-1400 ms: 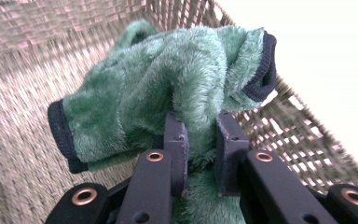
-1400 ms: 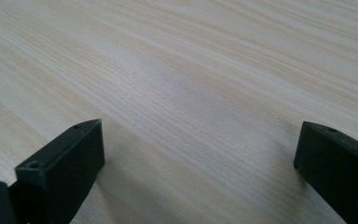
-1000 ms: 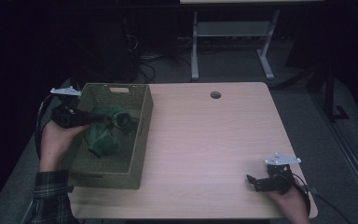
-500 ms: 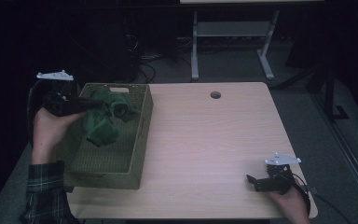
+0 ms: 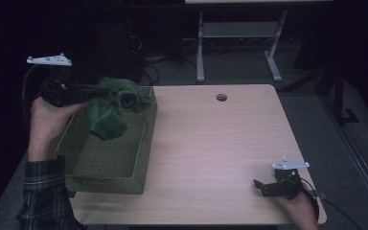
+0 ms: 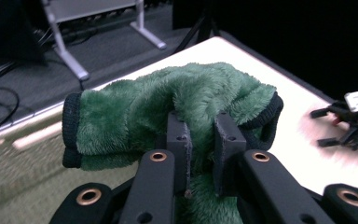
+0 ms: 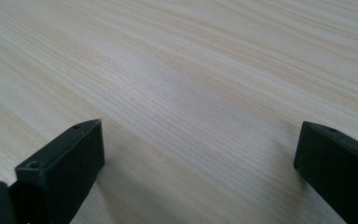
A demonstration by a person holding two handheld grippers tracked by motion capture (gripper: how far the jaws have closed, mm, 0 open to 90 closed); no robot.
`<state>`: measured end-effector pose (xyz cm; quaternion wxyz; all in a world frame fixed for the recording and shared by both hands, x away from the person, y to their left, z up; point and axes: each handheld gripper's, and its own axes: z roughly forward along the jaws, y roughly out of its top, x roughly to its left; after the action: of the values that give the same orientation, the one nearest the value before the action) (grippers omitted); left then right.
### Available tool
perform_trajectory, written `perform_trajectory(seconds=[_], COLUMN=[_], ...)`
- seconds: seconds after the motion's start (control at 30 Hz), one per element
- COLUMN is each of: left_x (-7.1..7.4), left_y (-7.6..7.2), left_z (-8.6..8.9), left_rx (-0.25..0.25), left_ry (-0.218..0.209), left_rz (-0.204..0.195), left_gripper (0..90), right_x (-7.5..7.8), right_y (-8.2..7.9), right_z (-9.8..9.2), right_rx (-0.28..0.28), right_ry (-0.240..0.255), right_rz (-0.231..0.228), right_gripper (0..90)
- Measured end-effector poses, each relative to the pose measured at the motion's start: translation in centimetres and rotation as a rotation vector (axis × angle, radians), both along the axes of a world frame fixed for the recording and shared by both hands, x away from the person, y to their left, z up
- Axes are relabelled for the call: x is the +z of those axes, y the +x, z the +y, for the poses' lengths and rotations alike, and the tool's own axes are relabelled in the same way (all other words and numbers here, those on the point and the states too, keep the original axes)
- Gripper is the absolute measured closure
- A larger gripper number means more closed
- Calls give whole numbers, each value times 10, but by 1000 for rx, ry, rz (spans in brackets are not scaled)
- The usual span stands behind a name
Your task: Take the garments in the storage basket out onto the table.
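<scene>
At the near right corner of the pale wood-grain bench (image 5: 220,158), the right hand-held gripper (image 5: 264,187) rests low over bare board, its jaws spread wide with nothing between them. On the left stands a green woven basket (image 5: 110,167). Above its far end the left hand-held gripper (image 5: 98,91) pinches a fuzzy green cloth (image 5: 112,108), which hangs clear, possibly a sleeve or mitten. Beyond the bench's cable hole (image 5: 221,97), the dim room holds a grey metal stand (image 5: 239,33) and floor cables (image 5: 158,60).

The left gripper (image 5: 93,90) is raised, jaws clamped near together; the right gripper (image 5: 258,186) rests low, jaws wide apart
</scene>
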<state>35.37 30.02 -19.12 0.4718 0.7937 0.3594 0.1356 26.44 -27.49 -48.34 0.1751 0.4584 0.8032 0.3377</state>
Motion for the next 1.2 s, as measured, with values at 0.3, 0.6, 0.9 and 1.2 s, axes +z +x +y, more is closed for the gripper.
perform_trajectory(seconds=[0.3, 0.6, 0.9, 1.2], left_x=[3, 4, -5, -27], left_y=[0, 3, 8, 11], left_z=[-26, -70, -107, -150], left_rx=[-49, -116, -175, -230], left_ry=[-13, -26, -18, -13], left_rz=[-32, -44, -34, -10], left_gripper=[790, 791, 790, 790], right_x=[0, 0, 0, 0], right_y=[0, 0, 0, 0], right_z=[0, 0, 0, 0], right_rx=[0, 0, 0, 0], right_ry=[0, 0, 0, 1], right_rz=[0, 0, 0, 1], right_gripper=[13, 13, 13, 13])
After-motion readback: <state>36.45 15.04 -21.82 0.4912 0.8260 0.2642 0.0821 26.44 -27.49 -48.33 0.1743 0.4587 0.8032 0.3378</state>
